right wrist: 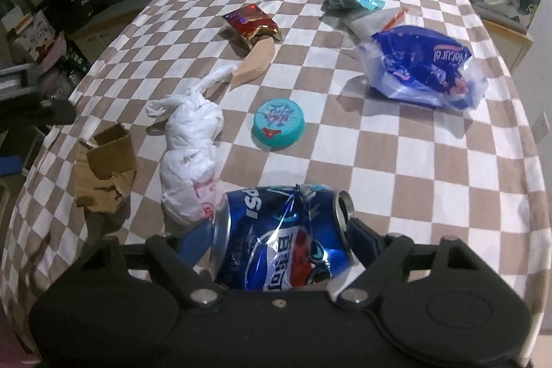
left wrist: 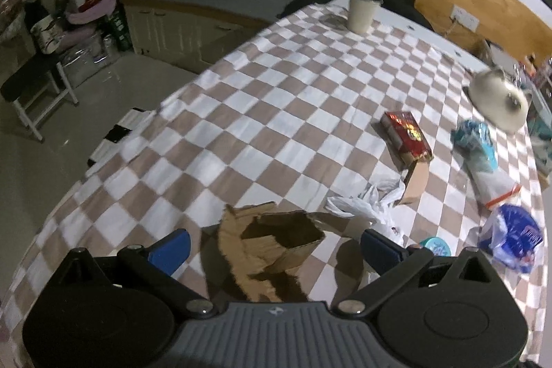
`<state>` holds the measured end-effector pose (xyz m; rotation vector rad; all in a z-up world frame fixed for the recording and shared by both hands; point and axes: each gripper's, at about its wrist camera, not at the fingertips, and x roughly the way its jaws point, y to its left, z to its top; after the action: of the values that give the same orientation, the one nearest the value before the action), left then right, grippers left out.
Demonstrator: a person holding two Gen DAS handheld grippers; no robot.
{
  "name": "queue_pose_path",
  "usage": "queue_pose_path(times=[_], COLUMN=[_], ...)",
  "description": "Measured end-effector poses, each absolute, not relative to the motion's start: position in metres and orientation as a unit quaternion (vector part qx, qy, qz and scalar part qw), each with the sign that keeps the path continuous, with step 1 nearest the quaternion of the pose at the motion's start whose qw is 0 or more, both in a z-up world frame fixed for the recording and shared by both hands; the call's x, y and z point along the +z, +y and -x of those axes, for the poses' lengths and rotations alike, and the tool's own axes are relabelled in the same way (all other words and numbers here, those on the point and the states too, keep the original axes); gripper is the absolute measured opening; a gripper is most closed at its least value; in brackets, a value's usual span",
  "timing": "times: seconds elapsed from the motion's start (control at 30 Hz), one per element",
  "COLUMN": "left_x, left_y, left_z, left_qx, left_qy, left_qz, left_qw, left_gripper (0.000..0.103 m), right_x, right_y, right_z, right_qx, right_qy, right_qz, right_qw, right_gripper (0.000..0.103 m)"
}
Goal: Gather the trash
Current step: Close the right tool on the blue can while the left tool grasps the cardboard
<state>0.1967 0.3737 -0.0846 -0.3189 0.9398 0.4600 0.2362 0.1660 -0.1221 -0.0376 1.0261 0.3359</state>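
Right gripper is clamping a crushed Pepsi can sideways between its fingers, above the checkered table, presumably for disposal. Left gripper is hanging wide open around the torn cardboard box, likely the next pickup.

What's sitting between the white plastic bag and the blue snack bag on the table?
A teal round lid lies on the checkered cloth between the white plastic bag and the blue snack bag, clear of both; the right wrist view shows it.
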Motion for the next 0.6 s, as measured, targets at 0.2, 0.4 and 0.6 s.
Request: queue_pose_path(times=[0.2,0.4,0.6], left_x=[-0.116,-0.136,-0.141], left_y=[0.367,0.372,0.377], left_z=[-0.217,-0.219,-0.213], left_qx=[0.213,0.225,0.213], left_qy=[0.475,0.471,0.465], left_qz=[0.129,0.139,0.153], left_qw=[0.844,0.842,0.846], left_gripper=[0.103,0.09,0.042], right_x=[-0.113,-0.106,-0.104], right_y=[0.156,0.147,0.143], right_z=[-0.235,-0.232,-0.23], right_qx=[0.177,0.18,0.182], right_qy=[0.472,0.459,0.455], right_qz=[0.018,0.017,0.018], right_qw=[0.863,0.87,0.872], right_gripper=[0.082,0.082,0.082])
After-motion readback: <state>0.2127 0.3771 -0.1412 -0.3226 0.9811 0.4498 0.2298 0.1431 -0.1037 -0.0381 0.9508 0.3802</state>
